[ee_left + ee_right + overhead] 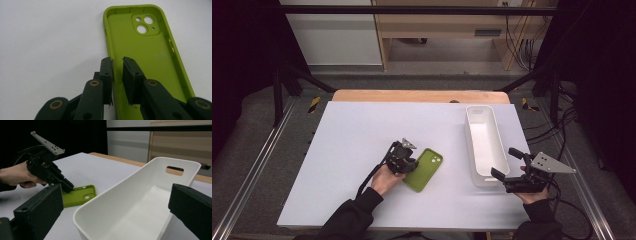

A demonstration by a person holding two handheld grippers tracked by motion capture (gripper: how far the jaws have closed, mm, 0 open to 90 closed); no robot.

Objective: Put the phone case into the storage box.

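Near the middle of the white table (362,145), a little toward the near edge, lies a green phone case (424,169), hollow side up and flat on the surface, its camera cut-outs at the far end. It sits slanted, the far end leaning to the right. The left gripper (408,165) meets it at its near left side: in the left gripper view the two black jaws straddle the case's left wall (116,82), one pad outside it on the table side, the other inside the hollow, with only a narrow slot between them. Whether the pads already press on the wall I cannot tell — a thin gap seems to show on each side of it. The person's left hand (385,181) holds this gripper from the near side, dark sleeve behind it.

To the right of the case, well apart from it, stands a long white bin (484,142), running from near to far, with a slot handle (174,168) in its far end wall. At the bin's near end sits the right gripper (506,162) in the person's right hand (532,195). Its jaws stand wide — one on either side of the bin's near end, with clear space between pads and walls, gripping nothing.

Beyond the table's far edge a strip of bare wood (419,96) shows.
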